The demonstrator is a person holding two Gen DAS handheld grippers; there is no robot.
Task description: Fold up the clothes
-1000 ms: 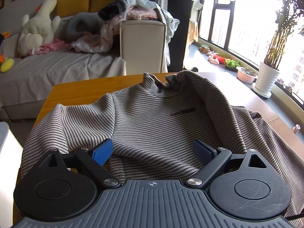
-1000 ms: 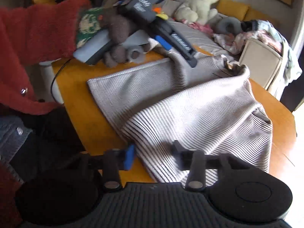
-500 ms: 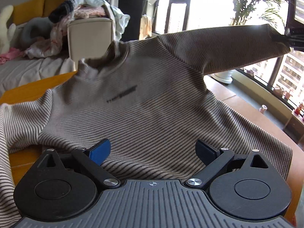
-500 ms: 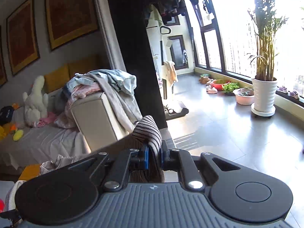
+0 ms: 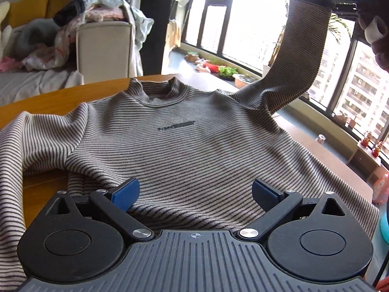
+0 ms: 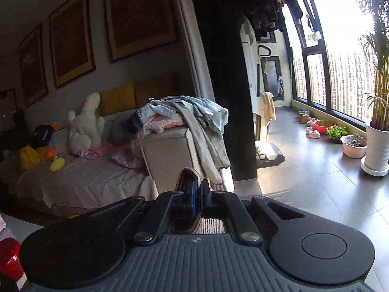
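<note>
A grey striped sweater [image 5: 184, 146] lies front up on the wooden table [image 5: 60, 97], collar at the far side. My left gripper [image 5: 194, 189] hovers over its near hem; its jaws are opening, the blue pads [image 5: 126, 192] stand wide apart and pinch no cloth. The sweater's right sleeve [image 5: 301, 48] rises steeply off the table towards the window. At its top, my right gripper [image 5: 338, 0] is shut on the cuff. In the right wrist view the striped cuff [image 6: 187, 172] sits squeezed between the pads of the right gripper [image 6: 198, 189], high above the floor.
Beyond the table stands a sofa [image 5: 102, 48] with a pile of clothes [image 5: 102, 9] on its arm. Potted plants [image 6: 374, 146] line the window on the right. A pink bottle [image 5: 381, 185] and a teal object [image 5: 385, 221] sit at the table's right edge.
The right gripper closed on the cuff and carried the sleeve up and out to the right. The sweater's body has settled flat. The left jaws stand a little wider.
</note>
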